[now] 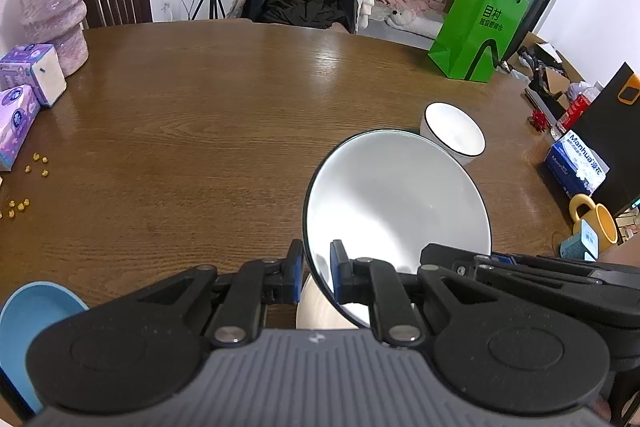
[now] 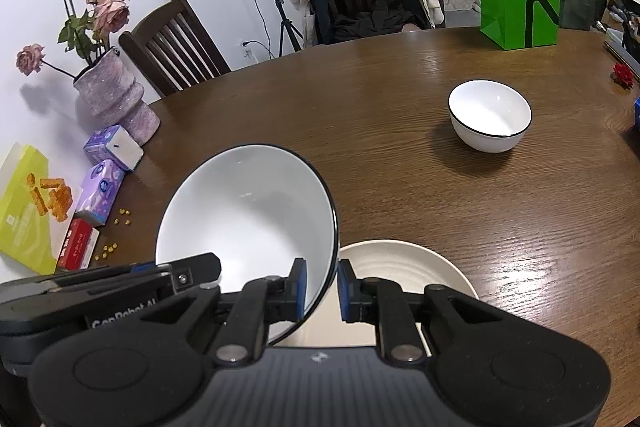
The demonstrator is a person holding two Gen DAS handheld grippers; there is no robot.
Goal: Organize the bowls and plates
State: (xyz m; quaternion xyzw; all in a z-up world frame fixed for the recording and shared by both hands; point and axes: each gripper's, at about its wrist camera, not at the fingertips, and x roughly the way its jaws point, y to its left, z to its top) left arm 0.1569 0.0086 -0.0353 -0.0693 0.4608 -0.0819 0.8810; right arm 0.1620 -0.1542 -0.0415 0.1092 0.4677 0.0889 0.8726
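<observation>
A large white bowl (image 1: 400, 195) with a thin black rim hangs tilted above the wooden table, held from both sides. My left gripper (image 1: 316, 267) is shut on its left rim, and my right gripper (image 2: 322, 287) is shut on its right rim (image 2: 248, 211). Under the bowl lies a cream ridged plate (image 2: 400, 267), partly hidden in the left wrist view (image 1: 316, 311). A small white bowl (image 2: 490, 115) with a black rim stands upright farther out on the table (image 1: 454, 131). A blue plate (image 1: 32, 311) shows at the lower left.
A purple vase (image 1: 52, 15) with flowers and tissue packs (image 1: 32, 71) stand at the left edge. A green paper bag (image 1: 476, 31) stands at the far right. A yellow mug (image 1: 596, 219) and a blue tissue box (image 1: 576, 163) crowd the right edge. Chairs stand behind the table.
</observation>
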